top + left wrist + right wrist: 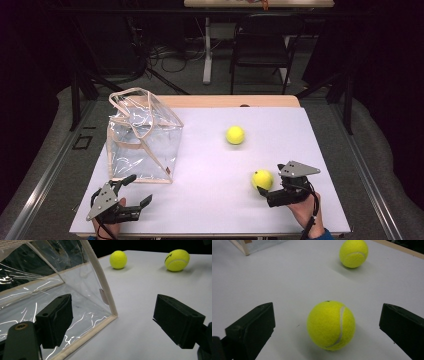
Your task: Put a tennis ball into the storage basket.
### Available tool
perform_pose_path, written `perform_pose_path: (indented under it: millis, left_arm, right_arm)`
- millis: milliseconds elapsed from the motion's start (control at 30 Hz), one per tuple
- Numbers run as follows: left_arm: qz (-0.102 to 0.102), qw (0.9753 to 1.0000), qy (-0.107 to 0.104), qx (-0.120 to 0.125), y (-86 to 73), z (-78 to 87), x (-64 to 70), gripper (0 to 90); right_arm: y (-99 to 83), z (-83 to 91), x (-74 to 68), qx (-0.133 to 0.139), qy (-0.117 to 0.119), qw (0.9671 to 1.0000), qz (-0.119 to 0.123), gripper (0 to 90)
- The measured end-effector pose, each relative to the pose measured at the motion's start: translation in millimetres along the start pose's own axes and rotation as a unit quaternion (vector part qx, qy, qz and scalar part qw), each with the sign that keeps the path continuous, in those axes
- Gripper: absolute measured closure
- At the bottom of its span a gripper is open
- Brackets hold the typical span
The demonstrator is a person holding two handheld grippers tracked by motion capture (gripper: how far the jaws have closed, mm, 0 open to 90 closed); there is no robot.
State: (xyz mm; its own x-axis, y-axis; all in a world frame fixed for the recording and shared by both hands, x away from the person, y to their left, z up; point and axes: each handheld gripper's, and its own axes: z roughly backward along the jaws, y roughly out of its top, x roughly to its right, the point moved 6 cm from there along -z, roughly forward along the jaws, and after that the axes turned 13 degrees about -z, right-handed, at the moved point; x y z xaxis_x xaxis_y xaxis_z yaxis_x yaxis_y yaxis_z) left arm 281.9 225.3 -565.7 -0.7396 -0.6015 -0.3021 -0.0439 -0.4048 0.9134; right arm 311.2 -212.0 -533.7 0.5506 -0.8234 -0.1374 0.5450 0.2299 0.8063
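Clear plastic bag (144, 135), nothing inside

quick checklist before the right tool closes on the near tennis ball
1. Right tool open wide enough: ok, jaws stand apart on either side.
2. Near tennis ball centred between the jaws: ok.
3. Jaws touching the ball: not yet, gaps on both sides.
4. Far tennis ball out of the way: ok, well beyond.
5. Clear bag upright with top open: cannot tell how wide.
6. Left tool ready at the bag: open beside its corner, holding nothing.
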Motion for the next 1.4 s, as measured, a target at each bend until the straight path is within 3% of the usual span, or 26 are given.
perform_pose_path:
  millis: [200, 433, 667, 933, 1000, 1067, 1333, 1400]
  left_arm:
    - [-0.001, 1.0, -0.004, -0.003, -0.3, -0.8, 0.4, 15.9]
    - [-0.001, 1.0, -0.005, -0.002, -0.2, -1.2, 0.1, 15.8]
    - [-0.001, 1.0, -0.008, 0.0, 0.2, -1.6, 0.4, 15.9]
    - [0.0, 1.0, -0.008, 0.001, 0.2, -2.0, 0.5, 15.8]
    - [-0.001, 1.0, -0.009, 0.001, 0.2, -1.9, 0.6, 15.8]
    - [-0.001, 1.0, -0.008, 0.0, 0.2, -1.7, 0.5, 15.8]
    - [0.001, 1.0, -0.009, 0.0, -0.4, -2.2, 0.1, 15.9]
    - [0.001, 1.0, -0.009, -0.001, -0.5, -2.1, 0.1, 15.9]
  right_arm:
    - [0.7, -8.1, 0.5, -0.027, 0.004, 0.9996, -0.011, 0.0]
    - [4.7, -16.1, 1.0, -0.034, 0.005, 0.9993, -0.014, 0.0]
    - [2.6, -27.1, 2.7, -0.063, 0.002, 0.998, -0.012, 0.0]
    - [2.1, -29.2, 3.4, -0.067, 0.002, 0.9977, -0.013, 0.0]
    - [-2.5, -44.2, 11.8, -0.095, -0.009, 0.9953, -0.019, 0.0]
    - [-4.4, -48.0, 11.7, -0.101, -0.011, 0.9947, -0.016, 0.0]
    - [-5.2, -49.4, 11.6, -0.102, -0.012, 0.9946, -0.015, 0.7]
    - [-12.2, -54.0, 13.6, -0.129, -0.024, 0.9913, -0.013, 13.8]
